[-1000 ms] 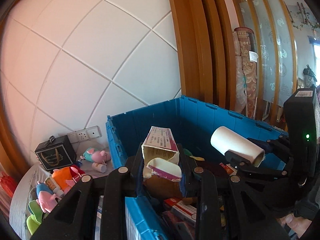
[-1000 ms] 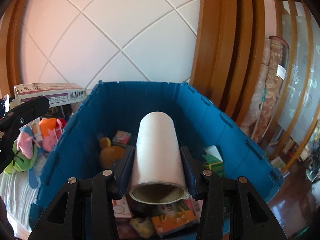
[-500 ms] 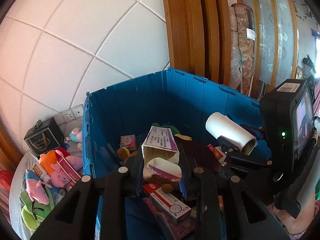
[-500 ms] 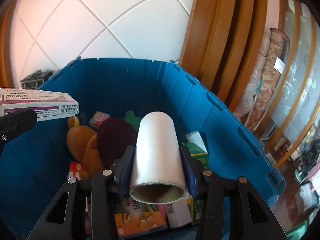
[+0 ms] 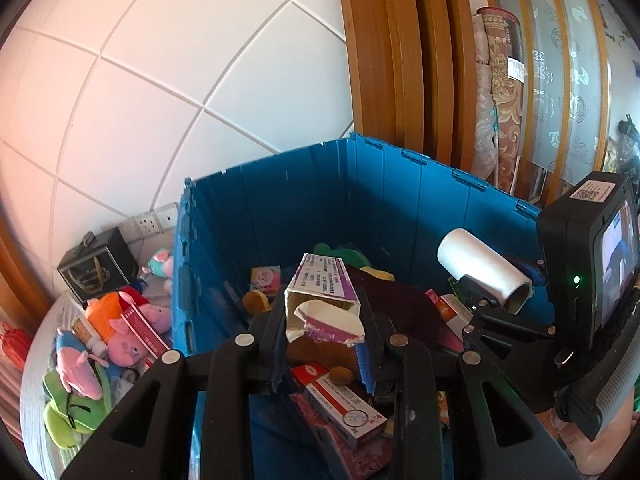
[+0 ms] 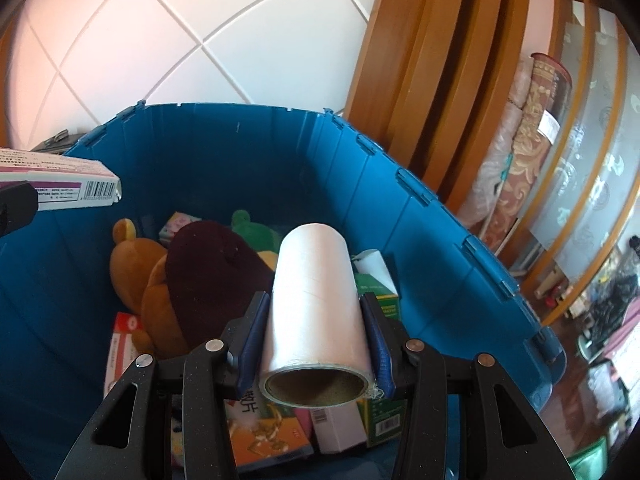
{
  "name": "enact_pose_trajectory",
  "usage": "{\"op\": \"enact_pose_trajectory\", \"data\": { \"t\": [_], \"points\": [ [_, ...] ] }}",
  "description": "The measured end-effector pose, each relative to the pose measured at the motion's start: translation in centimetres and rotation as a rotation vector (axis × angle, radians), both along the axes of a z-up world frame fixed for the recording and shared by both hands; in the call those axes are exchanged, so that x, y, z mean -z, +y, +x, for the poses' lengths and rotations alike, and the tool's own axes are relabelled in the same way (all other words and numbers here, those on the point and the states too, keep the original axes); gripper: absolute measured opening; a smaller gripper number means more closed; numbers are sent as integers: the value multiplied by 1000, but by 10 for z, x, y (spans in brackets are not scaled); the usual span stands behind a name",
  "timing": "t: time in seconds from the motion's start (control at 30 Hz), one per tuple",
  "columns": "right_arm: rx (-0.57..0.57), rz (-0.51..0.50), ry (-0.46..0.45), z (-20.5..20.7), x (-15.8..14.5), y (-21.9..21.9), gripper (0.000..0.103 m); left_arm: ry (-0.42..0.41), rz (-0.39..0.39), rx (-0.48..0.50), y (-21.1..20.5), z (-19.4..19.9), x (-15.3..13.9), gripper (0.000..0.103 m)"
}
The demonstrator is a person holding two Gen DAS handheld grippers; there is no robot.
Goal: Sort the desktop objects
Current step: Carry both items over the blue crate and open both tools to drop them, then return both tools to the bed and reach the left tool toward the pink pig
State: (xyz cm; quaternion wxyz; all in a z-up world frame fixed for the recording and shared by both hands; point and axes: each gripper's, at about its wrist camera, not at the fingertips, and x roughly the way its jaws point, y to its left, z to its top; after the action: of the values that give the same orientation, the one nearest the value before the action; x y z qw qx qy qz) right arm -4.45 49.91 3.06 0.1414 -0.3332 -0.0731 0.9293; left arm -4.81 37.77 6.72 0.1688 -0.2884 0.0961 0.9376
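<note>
- A purple-and-white carton (image 5: 322, 280) with a torn, open near end is clamped between the fingers of the left gripper (image 5: 322, 320) and is held above the open blue crate (image 5: 360, 184).
- The same carton (image 6: 60, 188) is seen at the left edge of the right wrist view, its barcoded end pointing over the crate (image 6: 240, 152).
- A white roll (image 6: 316, 308) on a cardboard core is gripped from both sides by the blue-padded fingers of the right gripper (image 6: 316, 344); the roll lies along the fingers with its hollow end toward the camera.
- In the left wrist view, the roll (image 5: 480, 272) and the right gripper (image 5: 486, 306) are seen above the crate's right side.
- Inside the crate, a brown plush bear (image 6: 136, 264), a dark maroon plush piece (image 6: 212, 276), a green plush (image 6: 252, 232) and several small boxes (image 6: 264, 436) are piled together.
- Outside the crate, to its left, pink plush pigs (image 5: 132, 332) and a green plush (image 5: 68, 412) lie on a pale surface, with a black box (image 5: 98, 264) behind them near wall sockets (image 5: 154, 220).
</note>
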Motion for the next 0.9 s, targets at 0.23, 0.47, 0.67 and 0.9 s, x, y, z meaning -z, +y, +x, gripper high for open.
{"op": "enact_pose_trajectory", "data": {
  "t": [0.23,0.47,0.67,0.9],
  "points": [
    [-5,-9,-2,0,-1,3,45,-26,13,-22,-3,-2,3,55],
    [4,-16,9,1,-4,4,63,-19,20,-11,-5,1,4,64],
    [8,-10,39,4,-10,2,95,22,39,-13,-15,11,-2,66],
    [16,-37,70,14,-20,-5,103,175,87,-56,-48,34,-24,79]
  ]
}}
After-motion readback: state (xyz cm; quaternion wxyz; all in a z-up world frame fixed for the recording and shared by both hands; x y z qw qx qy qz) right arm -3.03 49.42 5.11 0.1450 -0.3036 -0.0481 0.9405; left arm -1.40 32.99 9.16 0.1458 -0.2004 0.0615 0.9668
